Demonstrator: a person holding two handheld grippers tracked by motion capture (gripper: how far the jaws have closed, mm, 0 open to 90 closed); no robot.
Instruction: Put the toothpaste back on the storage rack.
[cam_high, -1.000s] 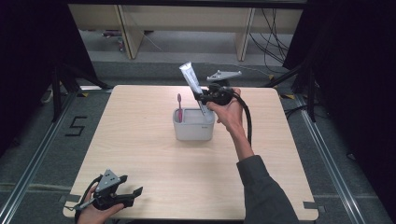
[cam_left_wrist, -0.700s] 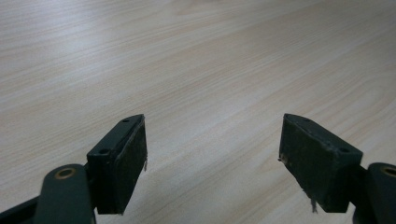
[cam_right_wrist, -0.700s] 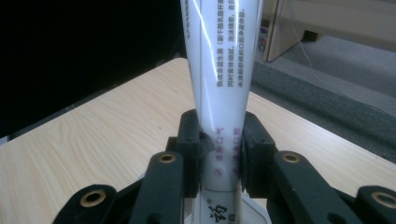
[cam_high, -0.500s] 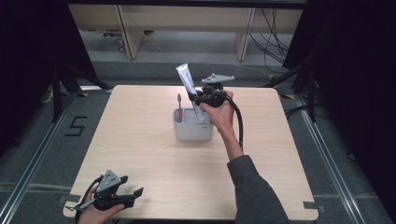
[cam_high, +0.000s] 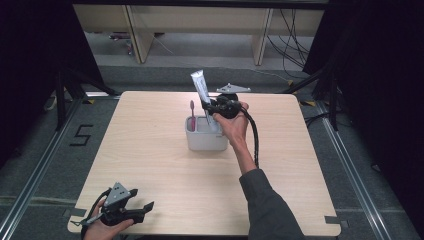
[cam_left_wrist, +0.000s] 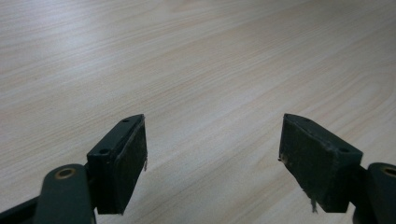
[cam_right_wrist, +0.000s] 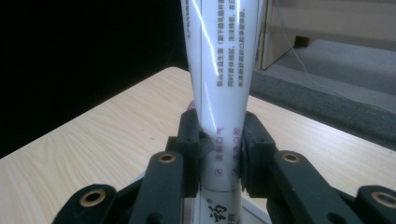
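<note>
A white toothpaste tube (cam_high: 200, 90) stands nearly upright, its lower end inside the white holder cup (cam_high: 205, 142) at mid-table. My right gripper (cam_high: 210, 107) is shut on the tube just above the cup. In the right gripper view both pads clamp the tube (cam_right_wrist: 223, 88) near its lower part. A pink toothbrush (cam_high: 192, 113) stands in the cup's left side. My left gripper (cam_high: 142, 210) rests at the near left edge of the table, open. Its pads (cam_left_wrist: 133, 156) stand wide apart over bare wood with nothing between them.
The wooden table (cam_high: 150, 150) has free room on every side of the cup. A black cable (cam_high: 255, 137) trails from my right gripper along the forearm. Shelving (cam_high: 200, 25) stands beyond the table's far edge.
My right gripper has come down a little with the tube, lowering its end into the cup. The left gripper has stayed where it was.
</note>
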